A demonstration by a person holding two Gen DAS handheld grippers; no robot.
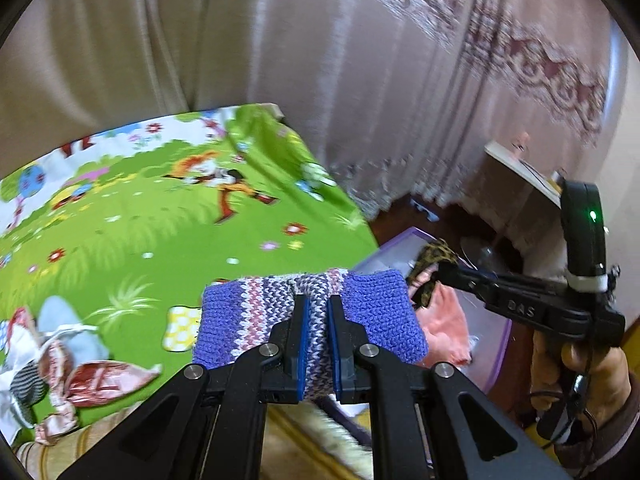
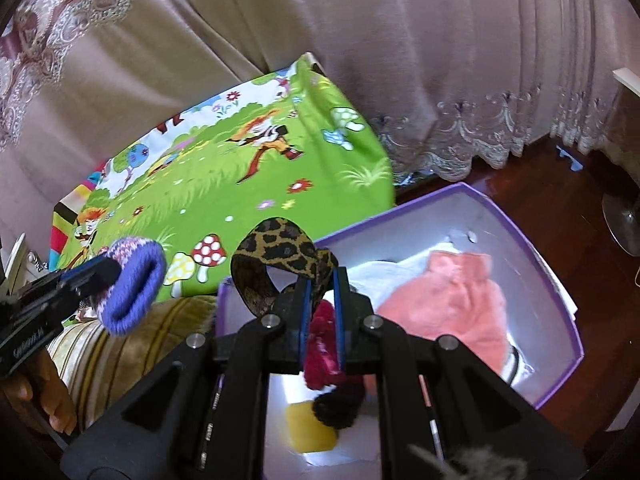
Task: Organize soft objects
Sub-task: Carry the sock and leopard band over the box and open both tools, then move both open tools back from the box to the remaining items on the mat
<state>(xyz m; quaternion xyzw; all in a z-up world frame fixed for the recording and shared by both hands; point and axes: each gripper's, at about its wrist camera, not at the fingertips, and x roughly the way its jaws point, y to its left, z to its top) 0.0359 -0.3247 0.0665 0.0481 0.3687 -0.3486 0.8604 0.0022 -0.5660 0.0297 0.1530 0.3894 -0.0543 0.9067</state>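
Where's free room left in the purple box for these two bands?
The purple box shows a bare white floor strip along its far wall, behind the pink garment. The near end is crowded: red fuzzy item, dark pom-pom, yellow piece. Right gripper holds the leopard band over the box; left gripper holds the knitted band.

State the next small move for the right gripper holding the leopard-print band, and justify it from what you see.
Probably lower and open the right gripper: it is shut on the leopard-print band, already above the purple box where the pink garment lies.
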